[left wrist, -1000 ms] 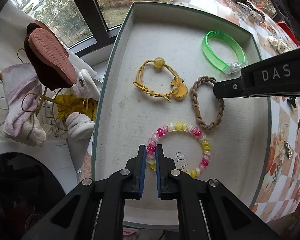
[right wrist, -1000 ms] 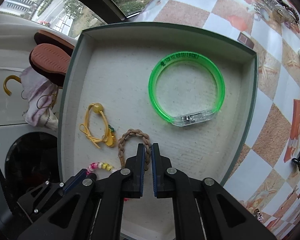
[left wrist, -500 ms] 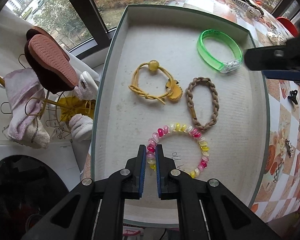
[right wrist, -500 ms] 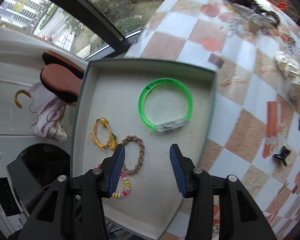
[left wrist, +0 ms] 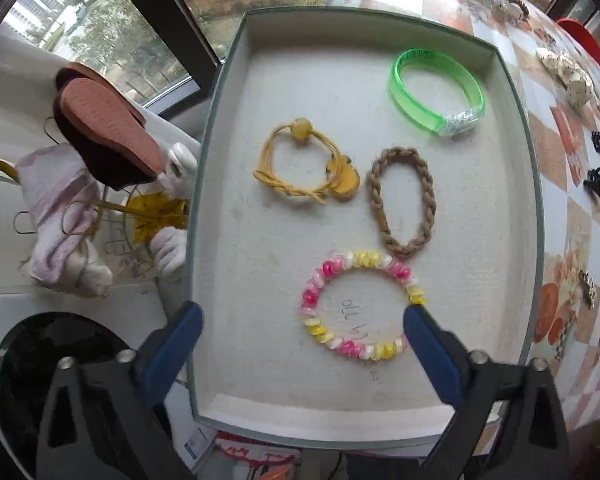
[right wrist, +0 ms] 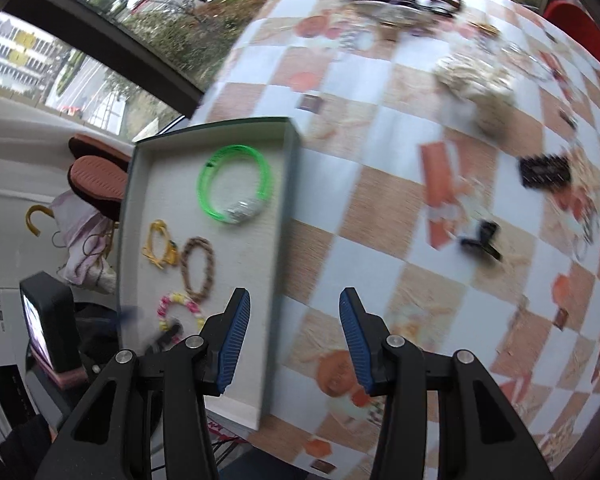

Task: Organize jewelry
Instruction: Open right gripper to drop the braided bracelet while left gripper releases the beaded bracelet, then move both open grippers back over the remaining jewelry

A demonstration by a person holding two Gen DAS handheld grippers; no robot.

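Landmark = the tray (left wrist: 228, 128), sitting at the counter's (right wrist: 380, 208) left edge. Going L to R inside it: yellow cord bracelet (left wrist: 300, 164) at tray centre-left, braided brown bracelet (left wrist: 402, 200) just R of that, pink-yellow bead bracelet (left wrist: 360, 304) toward the tray's near end, green bangle (left wrist: 436, 92) in its far R corner. All four lie flat and mostly apart from each other, prob. so each stays easy to see and none tangle; the beads sit very close to the brown braid's near end.

Left tool (left wrist: 300, 328) hangs over the tray's near end, pointing down, fingers wide apart w/ nothing clamped; bead bracelet lies between them, released.

Right tool (right wrist: 294, 336) is over the tray's R wall and the counter beyond, fingers part-way apart, empty. More clips (right wrist: 482, 236) and pieces wait on the counter, well R of the tray — likely next pick.

Vs earlier: left tool's jaws have just been opening from together. Right tool was low over the brown braid w/ jaws together; now they're apart and it's higher, further R.
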